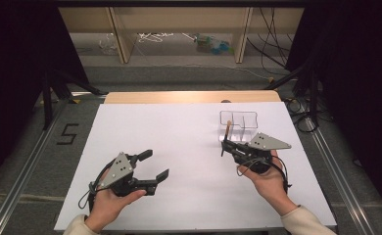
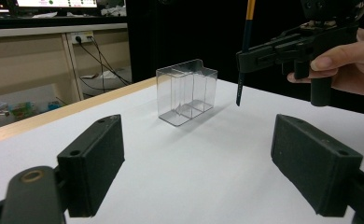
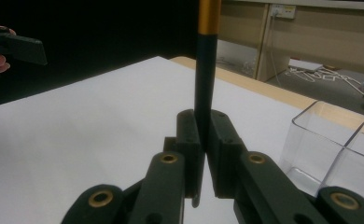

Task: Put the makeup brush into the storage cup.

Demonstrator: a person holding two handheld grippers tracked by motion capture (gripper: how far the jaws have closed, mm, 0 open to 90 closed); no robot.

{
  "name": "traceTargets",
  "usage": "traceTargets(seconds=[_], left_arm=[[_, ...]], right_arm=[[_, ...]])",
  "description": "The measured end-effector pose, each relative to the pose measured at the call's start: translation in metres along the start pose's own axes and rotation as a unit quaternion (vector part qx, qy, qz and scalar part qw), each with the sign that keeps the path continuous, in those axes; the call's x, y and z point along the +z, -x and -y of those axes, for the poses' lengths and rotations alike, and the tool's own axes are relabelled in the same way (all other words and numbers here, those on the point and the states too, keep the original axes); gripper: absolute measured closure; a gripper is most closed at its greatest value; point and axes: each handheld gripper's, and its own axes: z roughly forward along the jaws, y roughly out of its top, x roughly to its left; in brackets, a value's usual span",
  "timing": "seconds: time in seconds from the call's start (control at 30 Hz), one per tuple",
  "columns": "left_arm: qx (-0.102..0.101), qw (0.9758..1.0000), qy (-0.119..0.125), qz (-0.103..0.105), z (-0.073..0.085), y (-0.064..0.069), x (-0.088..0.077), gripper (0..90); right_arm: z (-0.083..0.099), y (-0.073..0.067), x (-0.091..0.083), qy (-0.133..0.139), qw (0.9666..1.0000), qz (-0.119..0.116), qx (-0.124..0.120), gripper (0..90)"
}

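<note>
Left gripper (image 1: pixel 155 166), black two-jaw tool with a grey three-cornered plate, held in the person's left hand (image 1: pixel 108 203) at the near left of the white table (image 1: pixel 179 147); jaws wide apart, nothing between them, pointing right and away. In the left gripper view its two black pads (image 2: pixel 94 165) frame bare table, with the clear plastic divided box (image 2: pixel 187 91) standing upright farther off.

Mid-right: right gripper (image 1: pixel 224 144) in the right hand (image 1: pixel 270 181), jaws together and clamped on a thin dark pen with an orange upper section (image 1: pixel 227 131). Pen roughly upright, gripped partway along the dark shaft, lower tip poking out below the jaws and off the table, as the left gripper view shows (image 2: pixel 243 51). In the right gripper view the pen (image 3: pixel 205 74) rises straight from between the closed pads.

Clear box (image 1: pixel 238 125) sits on the table just beyond and right of the pen; the pen is outside it, near its left end. Wooden table edge (image 1: pixel 189 96) behind.
</note>
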Motion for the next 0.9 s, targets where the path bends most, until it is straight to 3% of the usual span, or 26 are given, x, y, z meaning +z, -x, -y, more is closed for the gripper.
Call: traceTargets(seconds=[0.9], left_arm=[[0.001, 1.0000, 0.000, 0.000, 0.0000, 0.0001, 0.0000, 17.0]], right_arm=[[-0.0016, 0.0045, -0.0023, 0.003, 0.9999, 0.010, 0.005, 84.3]])
